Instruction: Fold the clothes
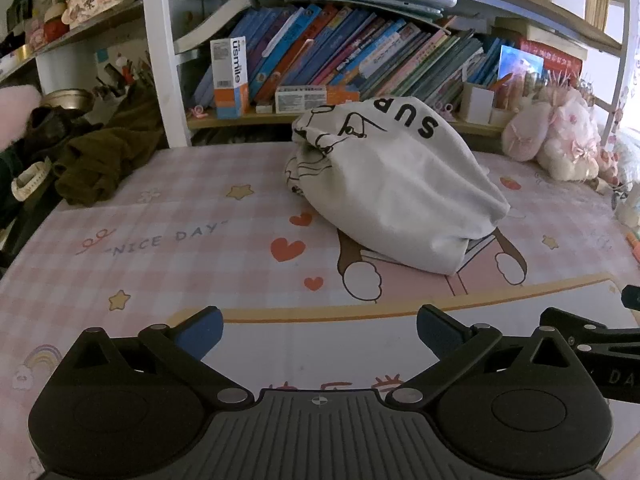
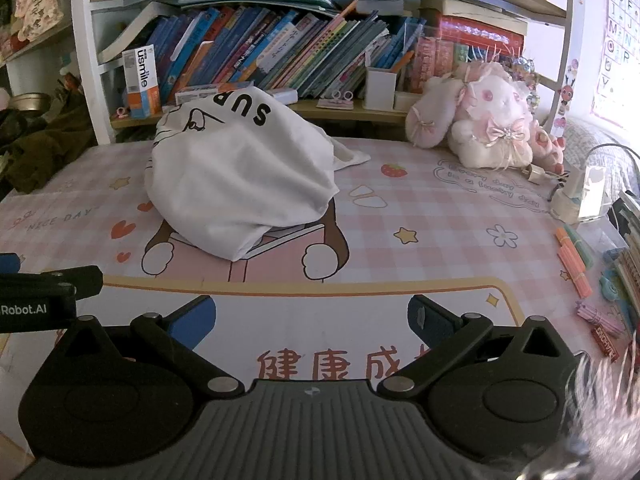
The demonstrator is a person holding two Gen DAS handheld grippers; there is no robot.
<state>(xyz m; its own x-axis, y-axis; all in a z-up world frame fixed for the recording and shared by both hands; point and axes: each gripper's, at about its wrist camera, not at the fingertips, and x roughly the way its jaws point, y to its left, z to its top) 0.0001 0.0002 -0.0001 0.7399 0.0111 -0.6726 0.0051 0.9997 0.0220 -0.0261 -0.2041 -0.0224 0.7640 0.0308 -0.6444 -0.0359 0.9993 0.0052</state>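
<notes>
A white garment (image 1: 400,184) with black letters and a line drawing lies in a crumpled heap on the pink checked desk mat (image 1: 180,240). It also shows in the right wrist view (image 2: 240,176), left of centre. My left gripper (image 1: 320,330) is open and empty, low over the mat's near edge, well short of the garment. My right gripper (image 2: 312,320) is open and empty, also near the front edge. The right gripper's side shows at the right edge of the left wrist view (image 1: 592,332).
A bookshelf (image 1: 340,52) full of books stands behind the desk. Dark brown clothes (image 1: 96,160) are heaped at the left. A pink plush rabbit (image 2: 484,124) sits at the back right. Pens and sticks (image 2: 576,264), a charger (image 2: 576,192) and books lie at the right.
</notes>
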